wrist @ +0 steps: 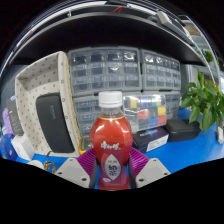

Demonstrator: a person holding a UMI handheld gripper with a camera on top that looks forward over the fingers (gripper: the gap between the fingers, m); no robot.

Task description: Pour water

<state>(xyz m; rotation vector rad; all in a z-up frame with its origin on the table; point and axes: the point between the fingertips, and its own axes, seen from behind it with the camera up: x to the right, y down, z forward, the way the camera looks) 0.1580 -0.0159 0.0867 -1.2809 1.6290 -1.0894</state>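
A red drink bottle (110, 145) with a white cap and a white-and-red label stands upright between my fingers. My gripper (111, 168) is shut on the bottle: both magenta pads (84, 160) press against its sides at label height. The bottle's base is hidden below the fingers. I see no cup or other vessel from here.
A blue table top (185, 150) stretches behind the bottle. A cream and black chair (48, 108) stands at the left. Shelves of grey drawer cabinets (130, 75) line the back. A green plant (205, 100) is at the right, with a box of coloured items (148, 108) beside it.
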